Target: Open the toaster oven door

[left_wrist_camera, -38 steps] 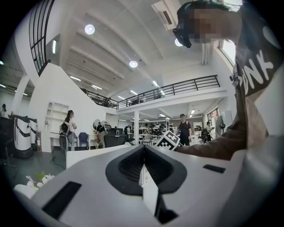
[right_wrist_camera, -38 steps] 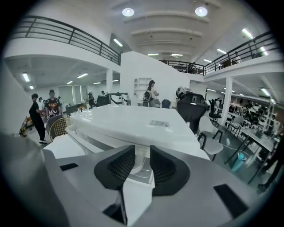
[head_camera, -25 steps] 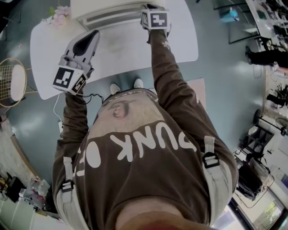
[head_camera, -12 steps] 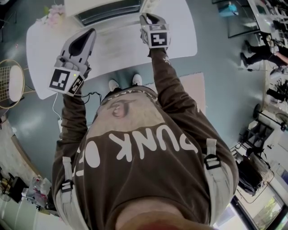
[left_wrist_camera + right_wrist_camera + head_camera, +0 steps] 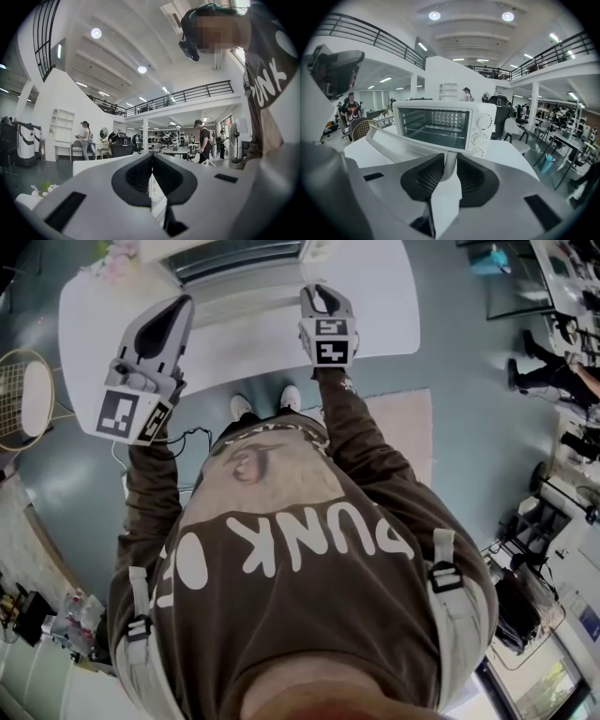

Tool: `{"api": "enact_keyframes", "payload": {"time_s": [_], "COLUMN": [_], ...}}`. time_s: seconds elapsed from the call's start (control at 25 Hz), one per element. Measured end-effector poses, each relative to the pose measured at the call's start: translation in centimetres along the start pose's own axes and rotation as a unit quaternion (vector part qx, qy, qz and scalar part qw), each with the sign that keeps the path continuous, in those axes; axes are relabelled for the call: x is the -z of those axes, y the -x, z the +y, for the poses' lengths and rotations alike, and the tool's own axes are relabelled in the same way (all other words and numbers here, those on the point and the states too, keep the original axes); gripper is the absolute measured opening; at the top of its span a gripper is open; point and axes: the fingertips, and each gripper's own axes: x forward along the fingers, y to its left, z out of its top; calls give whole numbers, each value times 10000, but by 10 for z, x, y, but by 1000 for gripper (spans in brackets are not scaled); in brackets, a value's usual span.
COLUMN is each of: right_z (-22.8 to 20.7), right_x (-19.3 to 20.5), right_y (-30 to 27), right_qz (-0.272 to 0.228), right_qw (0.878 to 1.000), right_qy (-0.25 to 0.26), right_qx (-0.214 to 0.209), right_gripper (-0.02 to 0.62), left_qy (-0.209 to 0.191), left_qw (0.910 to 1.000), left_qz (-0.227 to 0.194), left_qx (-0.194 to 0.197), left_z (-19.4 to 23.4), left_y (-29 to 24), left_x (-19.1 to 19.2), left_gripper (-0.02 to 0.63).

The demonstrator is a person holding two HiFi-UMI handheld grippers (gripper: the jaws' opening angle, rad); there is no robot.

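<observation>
A white toaster oven stands at the far edge of the white table. Its glass door hangs down and outward, leaving the cavity open; in the head view the door lies in front of the oven. My right gripper sits at the door's right end. In the right gripper view its jaws stand close together with the white door handle running in between the pads. My left gripper hovers above the table's left part, its jaws shut and empty.
Pink flowers lie at the table's back left corner. A round wire chair stands on the floor to the left, and a pale rug lies to the right. Desks, chairs and several people fill the hall behind.
My right gripper has drawn back from the oven front toward my body, and the door has swung down with it. The left gripper has stayed roughly in place.
</observation>
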Motion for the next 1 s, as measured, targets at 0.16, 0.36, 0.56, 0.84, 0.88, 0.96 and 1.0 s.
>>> {"api": "enact_keyframes", "payload": {"time_s": [0.16, 0.36, 0.56, 0.84, 0.88, 0.96, 1.0], "right_z": [4, 7, 11, 16, 15, 15, 15], "right_x": [22, 44, 73, 144, 153, 165, 169], "right_y": [6, 9, 12, -11, -16, -24, -26], "right_qz": [-113, -242, -268, 289, 391, 525, 554], "right_qw": [9999, 9992, 9987, 9992, 9985, 9968, 9963], "right_qy": [91, 254, 309, -287, -396, -595, -663], "right_qx": [73, 216, 305, 25, 1, -9, 6], "right_gripper": [95, 97, 98, 94, 94, 94, 92], "left_qy": [-68, -138, -172, -157, -162, -174, -180], "left_qw": [10000, 9999, 9998, 9998, 9998, 9998, 9998], "left_qz": [-35, -88, -134, -73, -64, -51, -51], "left_qx": [5, 23, -13, -68, -71, -80, -88], "left_z": [-4, -10, -14, -15, -15, -14, -14], "left_y": [-1, -1, 2, 3, 2, 2, 3], "left_x": [-7, -15, -24, -22, -21, -21, -21], "left_gripper": [5, 5, 5, 5, 5, 5, 5]}}
